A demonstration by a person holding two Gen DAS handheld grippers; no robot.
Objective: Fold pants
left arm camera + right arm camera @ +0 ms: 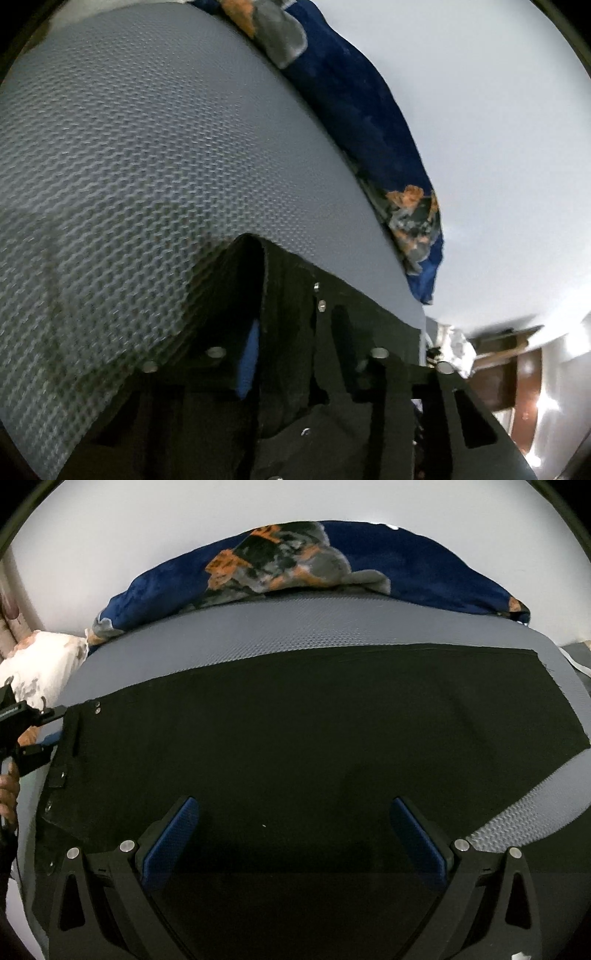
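at the far left of the right wrist view a hand (9, 794) holds the left gripper (55, 731) at the waist end of the black pants (295, 738). its two black fingers sit just above and just below the edge of the waistband, with the cloth between them. from its own camera the fingers (247, 358) look closed on the waistband, with a blue pad showing beside the black cloth, but that view is dark and crowded, so i think it is pinching the cloth and cannot be fully sure.

the pants lie flat across a grey bumpy mat (295, 624). the waist with its little silver snaps is on the left and the leg ends are on the right. the leg ends stop just short of the mat's right side.

behind the mat is a dark blue blanket (406, 565) with orange and grey patches, bunched up along the white wall. a white flowered cloth (44, 664) sits at the left of the mat.

low in the middle, the right gripper (295, 834) hangs over the near part of the pants. its blue-padded fingers (173, 834) are spread wide apart and hold nothing.
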